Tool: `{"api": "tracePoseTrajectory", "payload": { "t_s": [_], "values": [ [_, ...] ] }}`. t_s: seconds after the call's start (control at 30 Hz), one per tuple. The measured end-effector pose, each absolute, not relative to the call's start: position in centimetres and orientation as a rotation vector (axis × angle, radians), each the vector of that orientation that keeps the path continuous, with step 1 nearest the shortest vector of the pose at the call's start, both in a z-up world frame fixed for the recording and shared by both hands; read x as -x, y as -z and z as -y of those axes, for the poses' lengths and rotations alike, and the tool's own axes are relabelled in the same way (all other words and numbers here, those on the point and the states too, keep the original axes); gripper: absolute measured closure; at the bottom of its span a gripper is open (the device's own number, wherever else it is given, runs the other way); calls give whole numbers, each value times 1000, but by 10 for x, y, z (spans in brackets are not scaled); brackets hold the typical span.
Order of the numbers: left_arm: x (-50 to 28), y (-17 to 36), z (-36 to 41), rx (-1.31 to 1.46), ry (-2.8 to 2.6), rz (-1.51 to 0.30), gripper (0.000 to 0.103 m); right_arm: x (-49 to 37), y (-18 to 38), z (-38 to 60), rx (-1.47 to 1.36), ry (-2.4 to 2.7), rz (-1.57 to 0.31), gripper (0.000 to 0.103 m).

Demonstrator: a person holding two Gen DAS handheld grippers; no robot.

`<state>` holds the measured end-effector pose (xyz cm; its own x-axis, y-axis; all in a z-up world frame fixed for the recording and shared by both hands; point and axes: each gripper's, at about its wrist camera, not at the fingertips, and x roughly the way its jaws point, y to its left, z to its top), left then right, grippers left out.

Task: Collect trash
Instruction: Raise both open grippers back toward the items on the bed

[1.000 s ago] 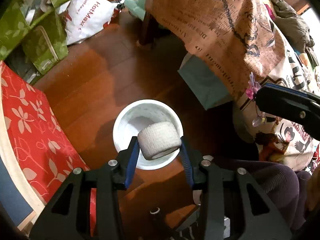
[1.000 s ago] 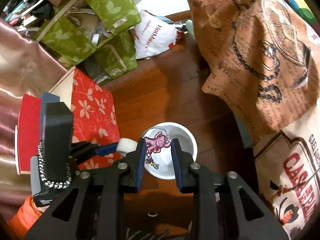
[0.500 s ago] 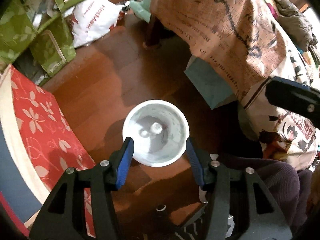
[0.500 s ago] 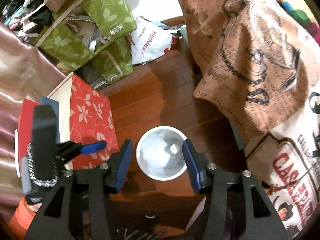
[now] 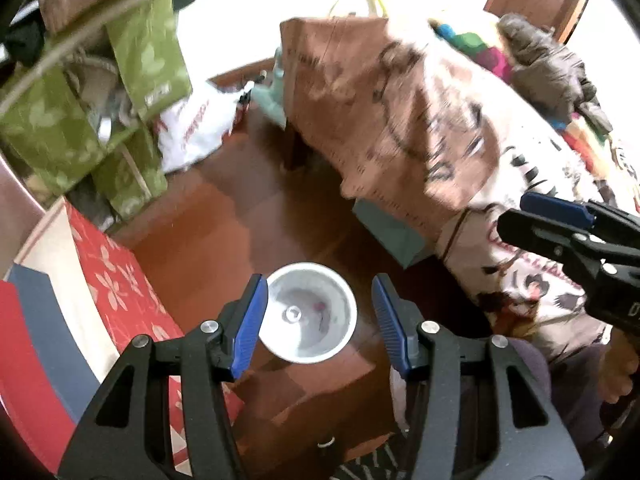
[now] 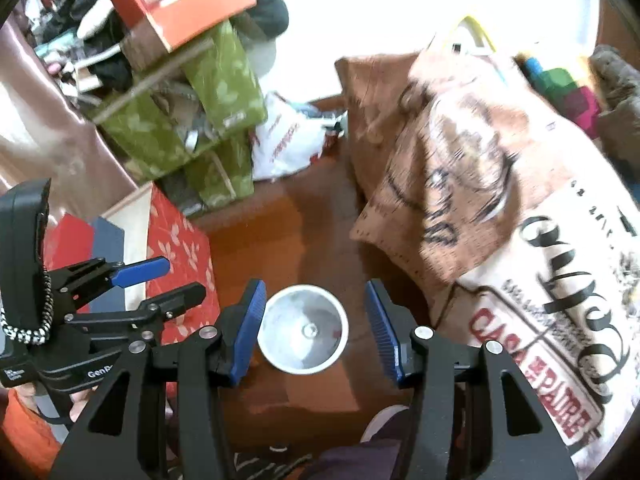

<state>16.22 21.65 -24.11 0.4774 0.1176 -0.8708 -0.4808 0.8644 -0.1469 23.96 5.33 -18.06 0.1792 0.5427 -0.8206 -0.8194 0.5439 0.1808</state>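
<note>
Left wrist view: red floral box (image 5: 116,280) at left edge, bare wood floor (image 5: 224,240) mid-frame, round white plastic bin (image 5: 307,313) lower centre between the left gripper (image 5: 318,322), jaws apart and empty. Since a second ago its bandage roll has dropped inside. Right gripper (image 6: 314,326) likewise spread above the bin, printed cloth (image 6: 540,280) crowding right.

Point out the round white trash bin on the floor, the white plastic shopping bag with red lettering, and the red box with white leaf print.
Round white trash bin (image 5: 340,304): left wrist view, inner wall.
White plastic shopping bag with red lettering (image 6: 288,140): right wrist view, bag's middle.
Red box with white leaf print (image 6: 178,256): right wrist view, top face.
</note>
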Motion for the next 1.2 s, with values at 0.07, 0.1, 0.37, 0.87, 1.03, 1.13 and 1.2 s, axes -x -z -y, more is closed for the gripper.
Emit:
{"api": "tracePoseTrajectory", "payload": {
  "t_s": [0.07, 0.1, 0.37, 0.87, 1.03, 1.13, 1.2],
  "values": [
    [-161, 223, -209, 384, -376, -978, 50, -239, 166, -41, 313, -974, -948, 55],
    [-161, 212, -203, 373, -373, -957, 50, -239, 161, -37, 306, -970, -935, 55],
    [-172, 152, -158, 299, -318, -841, 50, -242, 111, 23, 225, -909, -797, 55],
    [-247, 91, -46, 147, -139, -726, 45, -285, 77, 147, 125, -695, -685, 55],
    [-285, 95, -12, 128, -64, -745, 45, -308, 80, 183, 102, -607, -689, 55],
    [-311, 103, 6, 124, -16, -767, 45, -325, 88, 206, 85, -545, -703, 55],
    [-325, 109, 14, 127, 9, -786, 45, -333, 93, 218, 75, -519, -714, 55]
  ]
}}
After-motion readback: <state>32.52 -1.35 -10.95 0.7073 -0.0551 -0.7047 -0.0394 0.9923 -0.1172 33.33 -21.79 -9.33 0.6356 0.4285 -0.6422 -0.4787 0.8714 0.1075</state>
